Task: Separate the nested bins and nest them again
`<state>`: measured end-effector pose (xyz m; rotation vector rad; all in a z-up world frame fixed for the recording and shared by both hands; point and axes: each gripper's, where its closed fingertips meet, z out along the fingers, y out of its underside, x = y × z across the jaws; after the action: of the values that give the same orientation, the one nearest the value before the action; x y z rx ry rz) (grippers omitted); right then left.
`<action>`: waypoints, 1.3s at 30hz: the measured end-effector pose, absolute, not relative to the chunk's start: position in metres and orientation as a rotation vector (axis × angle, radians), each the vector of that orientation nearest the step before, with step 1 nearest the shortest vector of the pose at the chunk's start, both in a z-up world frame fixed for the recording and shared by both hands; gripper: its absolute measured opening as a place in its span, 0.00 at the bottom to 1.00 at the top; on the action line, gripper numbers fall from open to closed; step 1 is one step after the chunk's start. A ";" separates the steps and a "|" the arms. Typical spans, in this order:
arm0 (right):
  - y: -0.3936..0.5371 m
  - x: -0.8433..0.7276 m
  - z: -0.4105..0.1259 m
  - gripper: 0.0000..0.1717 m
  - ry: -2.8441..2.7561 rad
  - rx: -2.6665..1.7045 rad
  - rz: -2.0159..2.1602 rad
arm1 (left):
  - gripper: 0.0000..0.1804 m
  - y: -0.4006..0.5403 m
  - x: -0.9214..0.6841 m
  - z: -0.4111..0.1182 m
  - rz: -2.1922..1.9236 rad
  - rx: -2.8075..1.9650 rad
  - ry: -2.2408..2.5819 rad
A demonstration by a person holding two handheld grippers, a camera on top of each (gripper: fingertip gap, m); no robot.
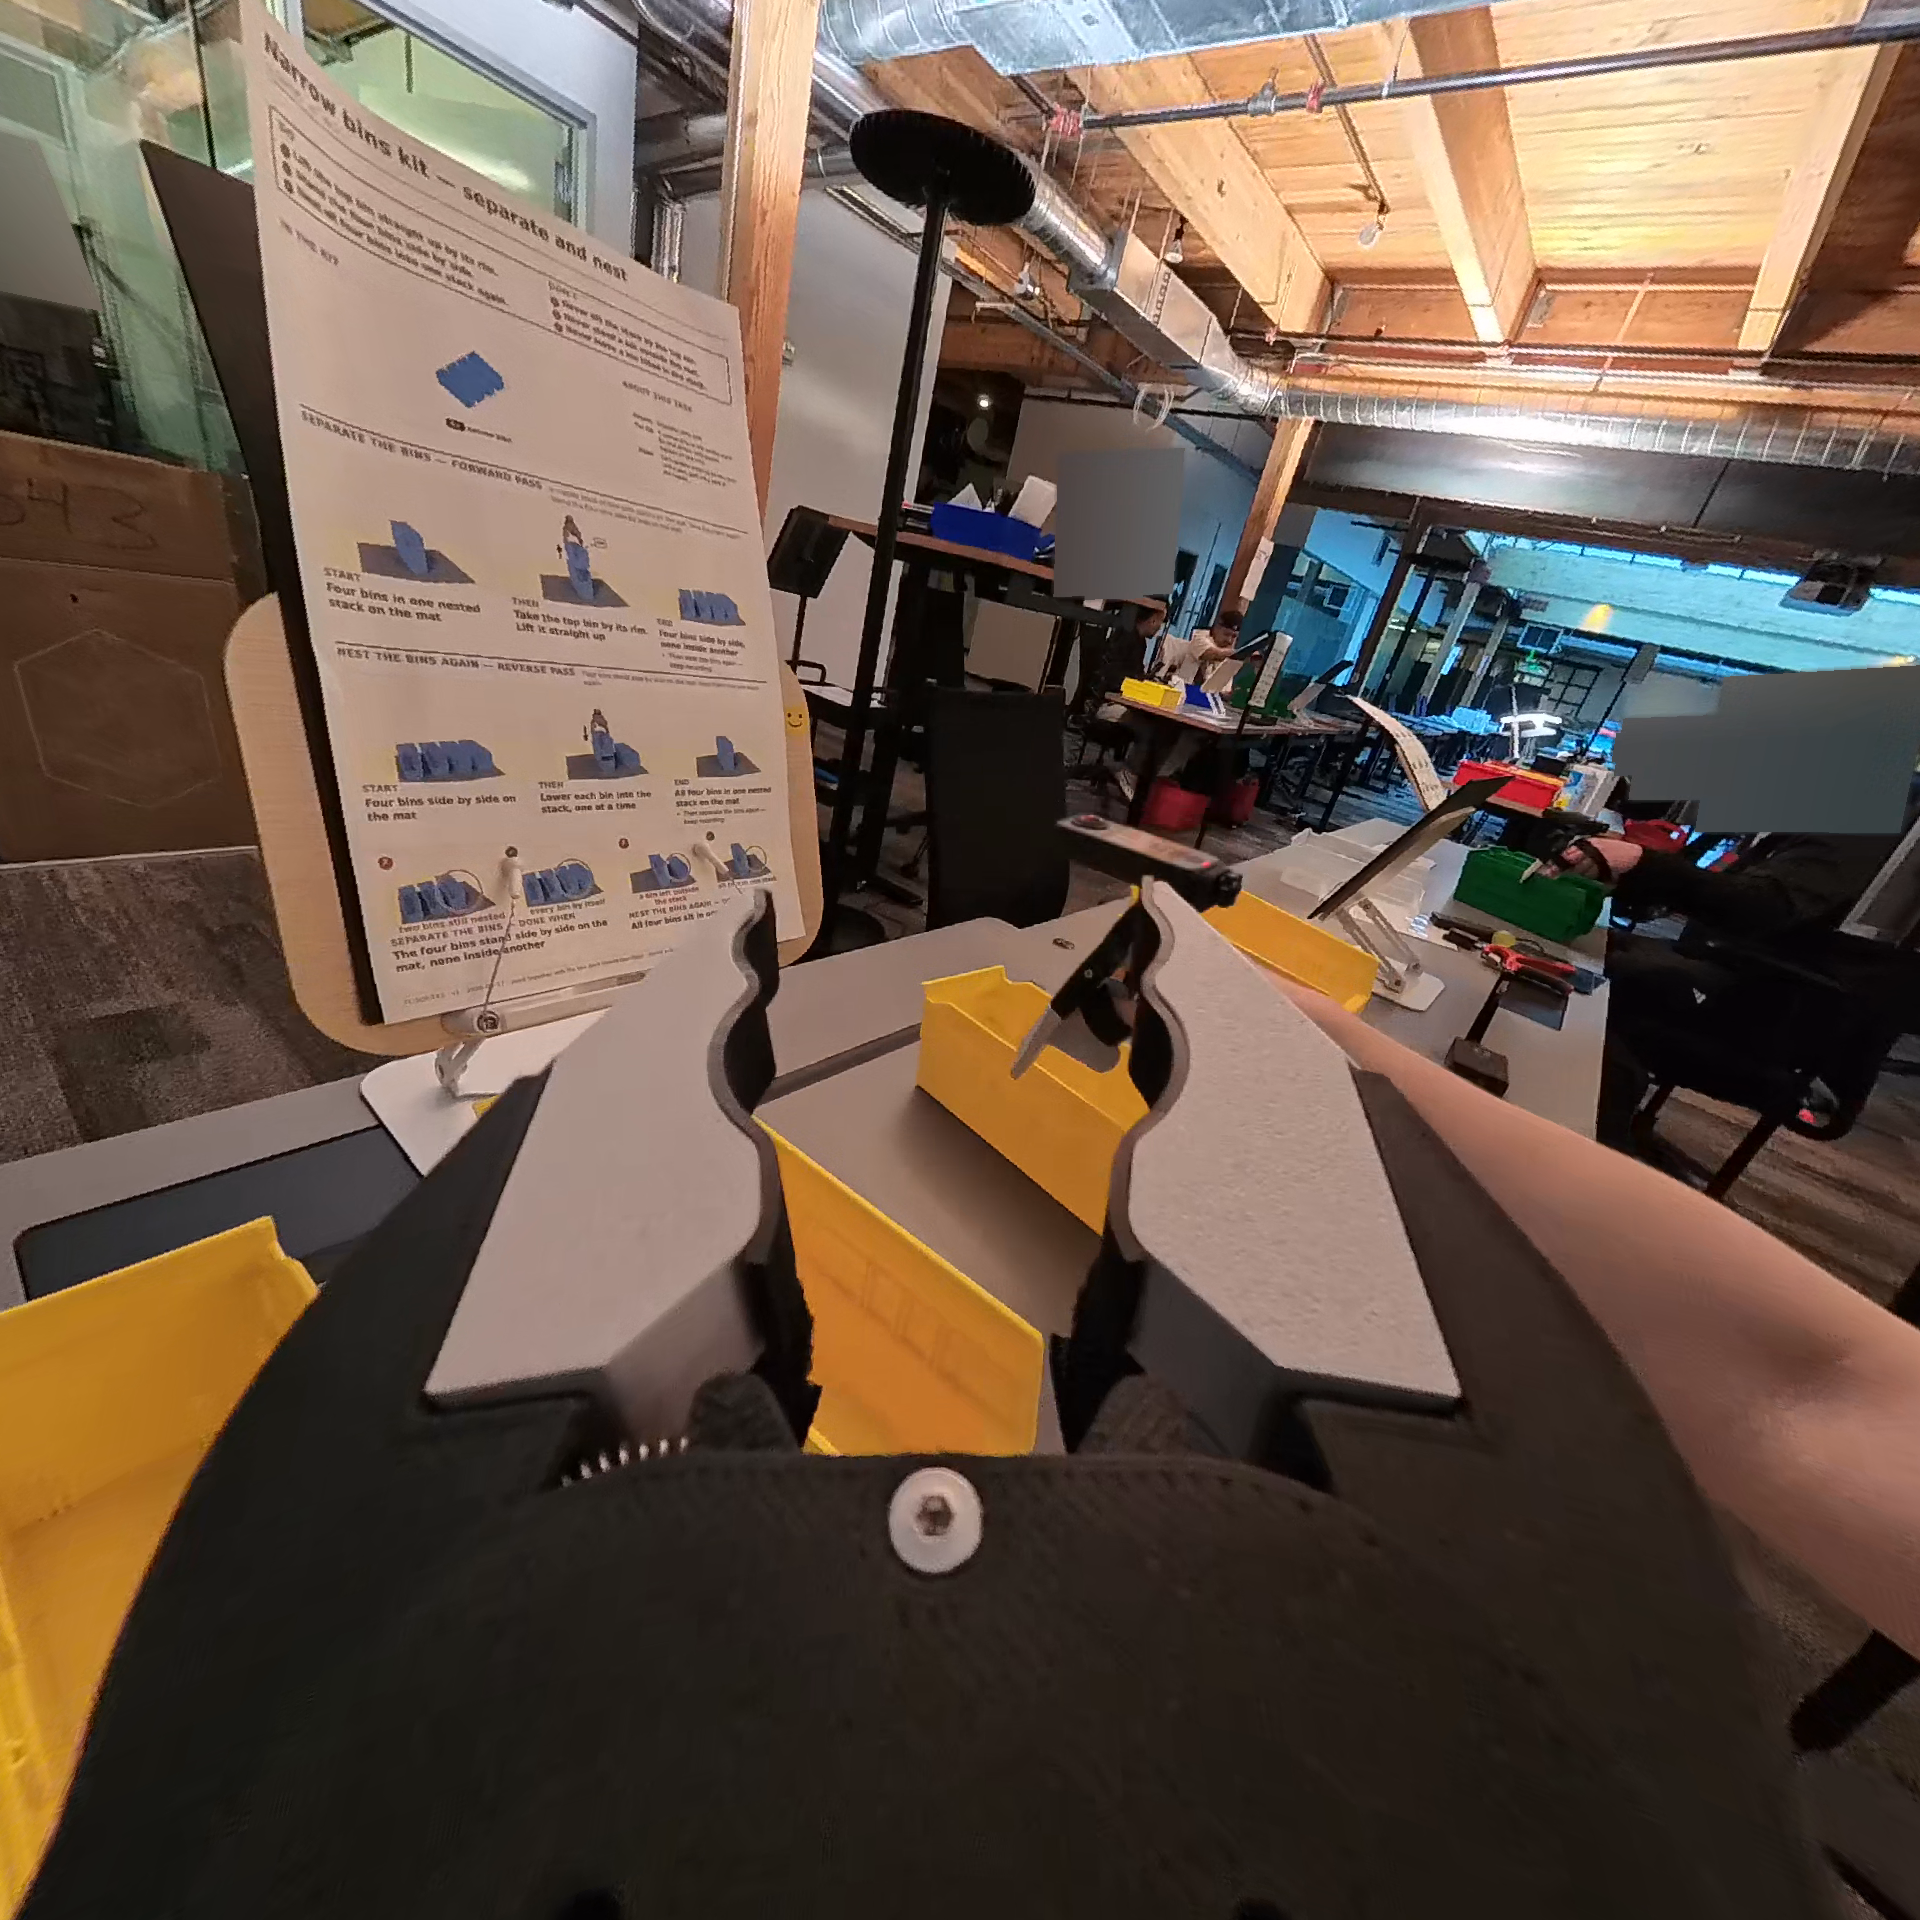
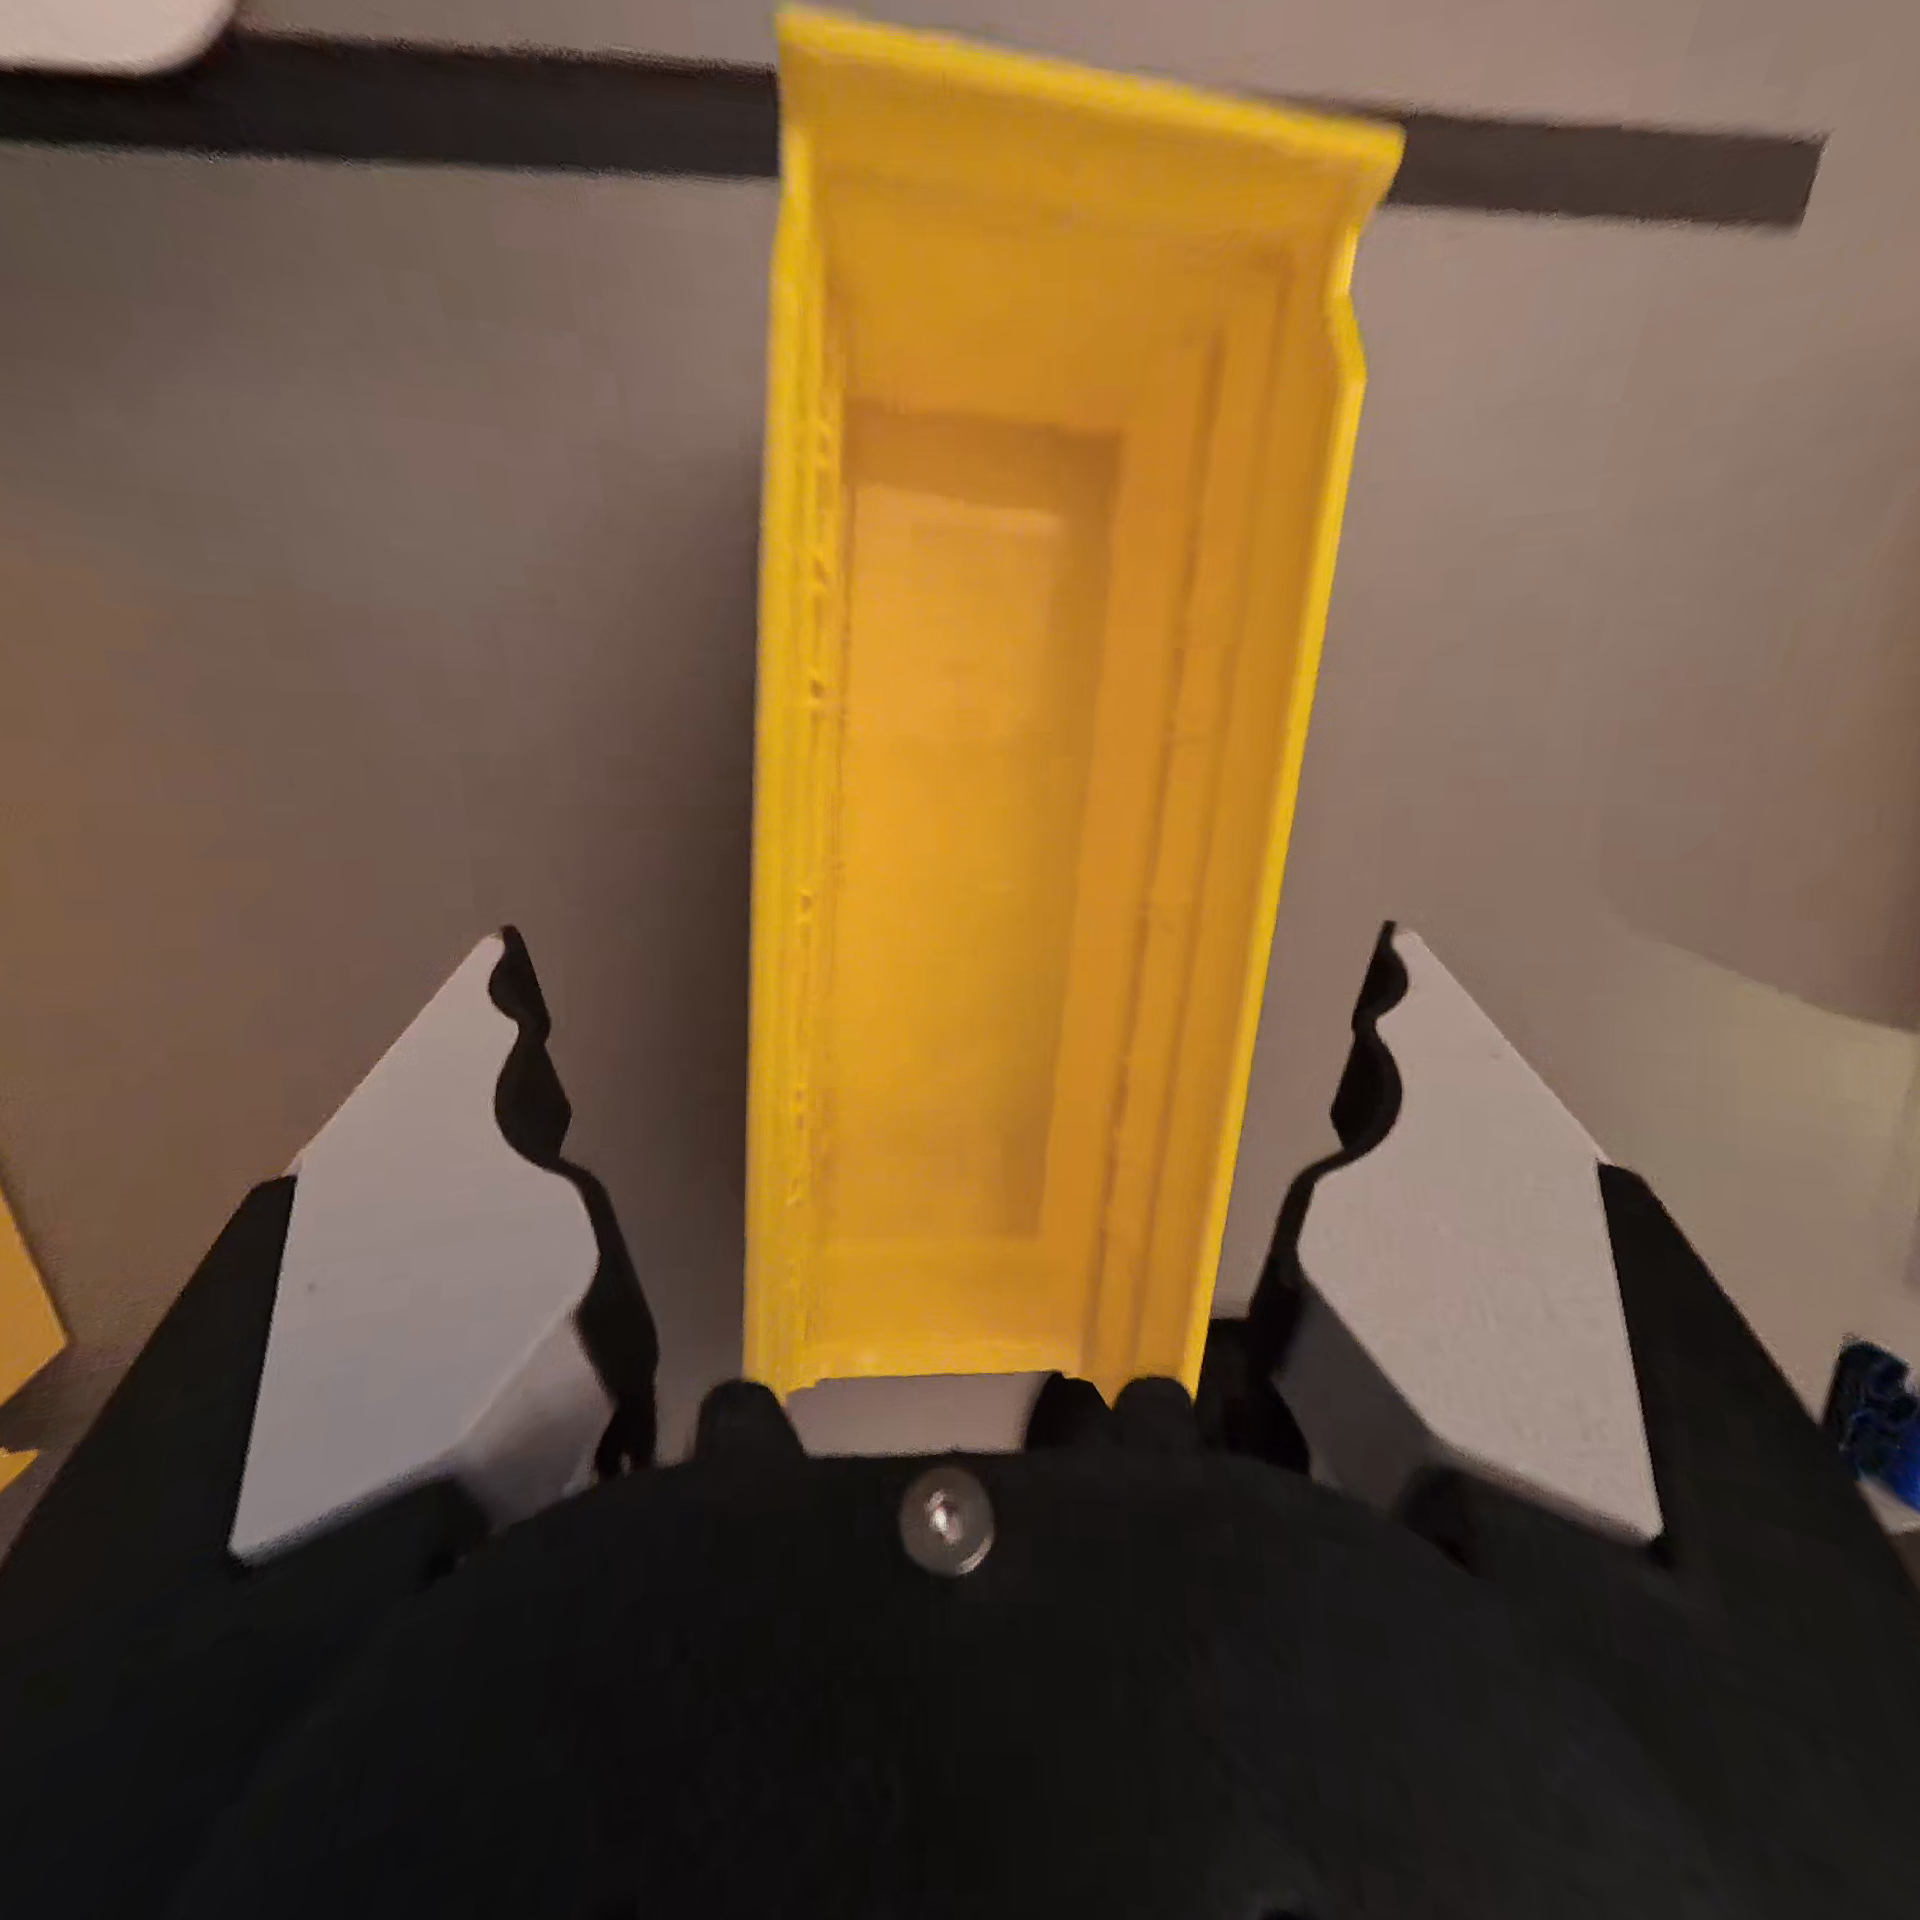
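In the left wrist view, my left gripper [image 1: 956,925] is open and hovers over the grey mat [image 1: 883,1122]. Nothing is between its pads. A yellow bin [image 1: 914,1330] lies below it, near the left finger, with mat showing before the right finger. Another yellow bin [image 1: 104,1455] is at the lower left. A third [image 1: 997,1091] stands ahead with my right gripper [image 1: 1091,997] over it, and a fourth [image 1: 1288,945] lies behind. In the right wrist view, my right gripper [image 2: 948,935] is wide open. It straddles a yellow bin [image 2: 997,779] seen from above, with a clear gap on both sides.
An instruction sheet on a stand [image 1: 520,623] rises at the mat's far left edge, with a black lamp pole [image 1: 914,520] behind it. The person's forearm [image 1: 1558,1247] crosses at the right. A neighbouring table holds a green bin [image 1: 1527,894] and tools. A blue object [image 2: 1881,1423] lies at the right edge.
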<state>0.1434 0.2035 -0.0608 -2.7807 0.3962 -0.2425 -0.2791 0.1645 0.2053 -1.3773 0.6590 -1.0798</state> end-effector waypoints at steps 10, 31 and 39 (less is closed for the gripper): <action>0.179 0.155 -0.111 0.85 0.508 -2.947 -0.105 | 0.37 0.161 -0.267 0.200 -1.059 -1.402 0.709; 0.197 0.048 -0.037 0.63 0.400 -3.010 0.219 | 0.37 0.167 -0.275 0.201 -1.077 -1.399 0.677; 0.228 -0.053 0.048 0.64 0.166 -2.916 0.232 | 0.37 0.165 -0.274 0.201 -1.065 -1.399 0.685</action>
<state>-0.0529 0.2279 0.0483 -2.9156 0.1665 0.2316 -0.2738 0.1647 0.2008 -1.3993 0.6849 -1.0654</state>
